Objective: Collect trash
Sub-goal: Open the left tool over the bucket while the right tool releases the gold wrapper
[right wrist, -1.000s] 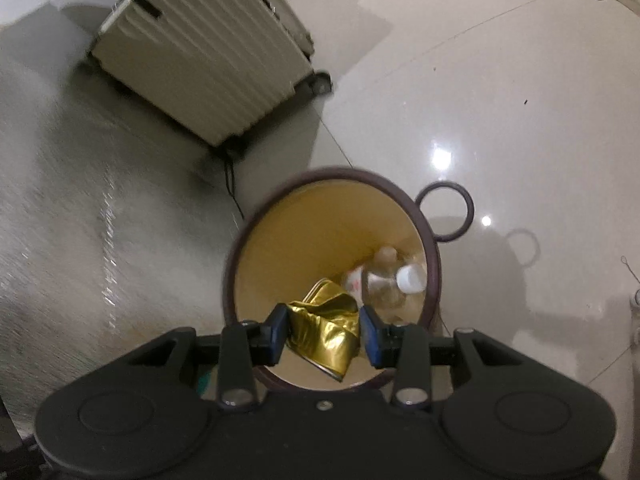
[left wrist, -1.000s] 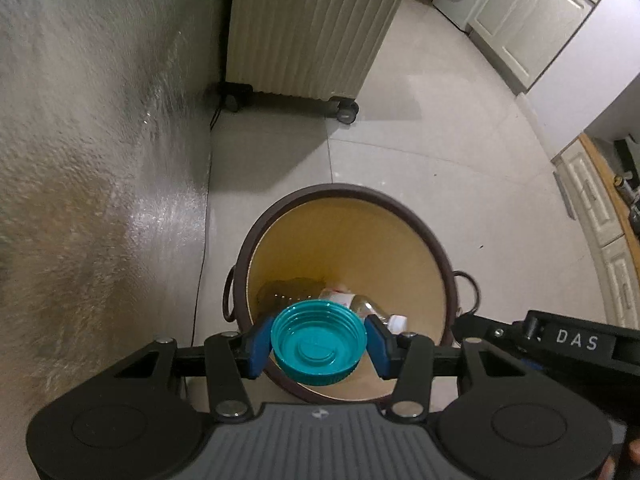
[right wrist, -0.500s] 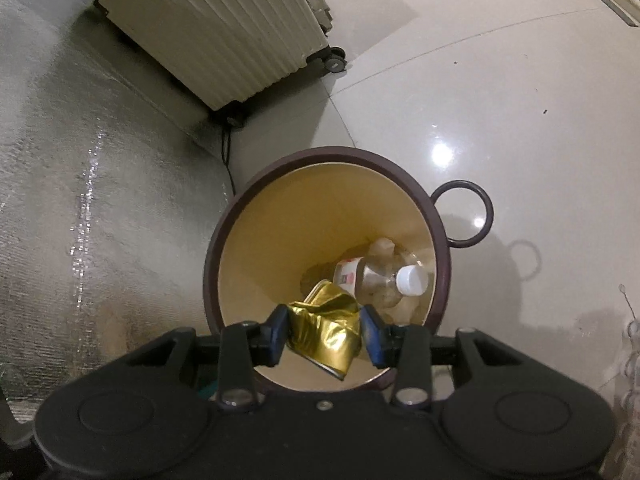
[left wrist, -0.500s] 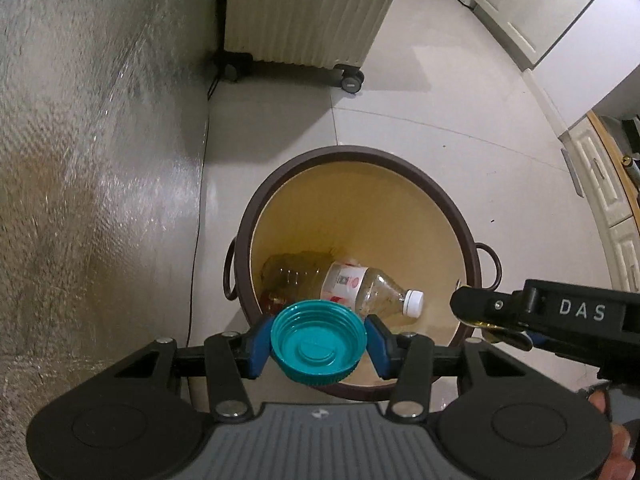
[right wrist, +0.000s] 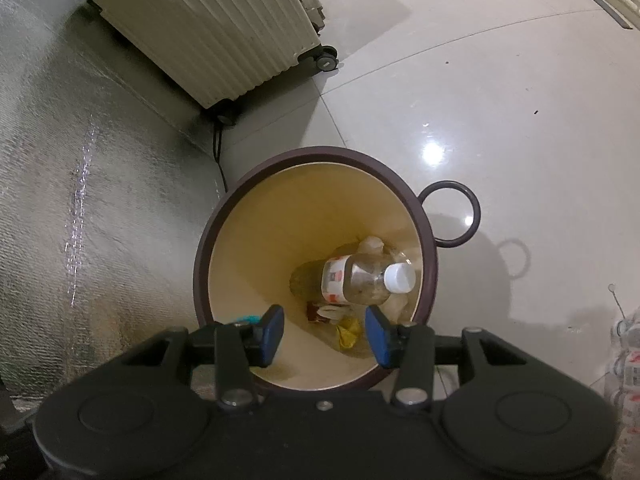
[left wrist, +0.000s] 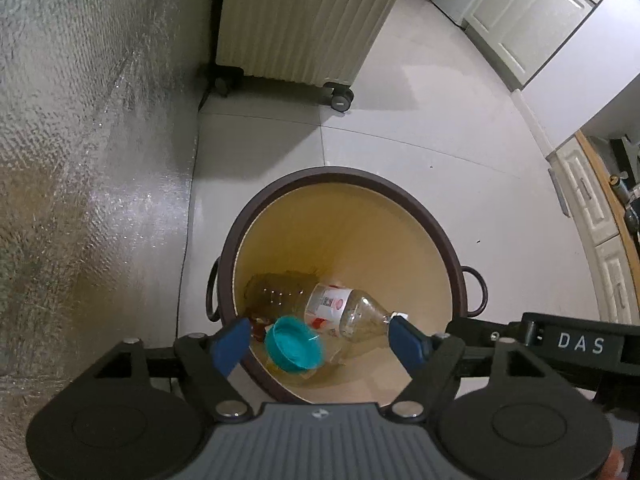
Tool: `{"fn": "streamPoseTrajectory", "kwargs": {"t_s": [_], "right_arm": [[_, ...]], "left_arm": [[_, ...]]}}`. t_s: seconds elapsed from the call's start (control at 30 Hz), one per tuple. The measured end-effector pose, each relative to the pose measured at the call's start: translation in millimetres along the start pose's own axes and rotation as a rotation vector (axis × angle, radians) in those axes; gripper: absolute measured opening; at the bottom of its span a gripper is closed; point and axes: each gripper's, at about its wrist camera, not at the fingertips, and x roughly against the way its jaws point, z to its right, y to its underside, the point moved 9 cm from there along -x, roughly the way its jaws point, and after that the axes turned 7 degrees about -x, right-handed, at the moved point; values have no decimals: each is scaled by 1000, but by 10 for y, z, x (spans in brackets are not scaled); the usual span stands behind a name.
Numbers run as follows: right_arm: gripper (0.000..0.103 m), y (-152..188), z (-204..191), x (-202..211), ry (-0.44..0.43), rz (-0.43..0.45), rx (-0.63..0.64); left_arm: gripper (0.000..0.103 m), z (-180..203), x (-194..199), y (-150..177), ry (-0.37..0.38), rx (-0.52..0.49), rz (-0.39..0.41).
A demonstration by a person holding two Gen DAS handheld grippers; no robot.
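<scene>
Both hand-held grippers point down over the brown-rimmed bin (left wrist: 436,236) on the tiled floor (left wrist: 420,128). The left hand-held gripper (left wrist: 320,344) has just been opening; its blue pads stand wide apart and touch nothing. The teal lid (left wrist: 294,343) sits tilted between them, just beside the left pad but free of both, over the near part of the bin's mouth. The right hand-held gripper (right wrist: 323,335) has also just been opening, its pads apart with nothing pressed between them. The gold wrapper (right wrist: 348,332) lies down in the bin's bottom, seen through that gap. A clear plastic bottle (right wrist: 360,276) with a white cap lies on its side in the bin, beside other scraps. Beyond the bin, a cream ribbed radiator (left wrist: 296,20) on wheels stands against the silver foil wall (left wrist: 80,120) at the left
</scene>
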Motion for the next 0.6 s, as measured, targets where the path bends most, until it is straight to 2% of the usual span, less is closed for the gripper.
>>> {"fn": "streamPoseTrajectory", "kwargs": {"t_s": [0.33, 0.6], "right_arm": [[46, 17, 19, 16, 25, -11, 44], [48, 22, 28, 81, 54, -6, 101]], "left_arm": [[77, -157, 40, 64, -98, -11, -90], [81, -191, 165, 22, -125, -22, -101]]}}
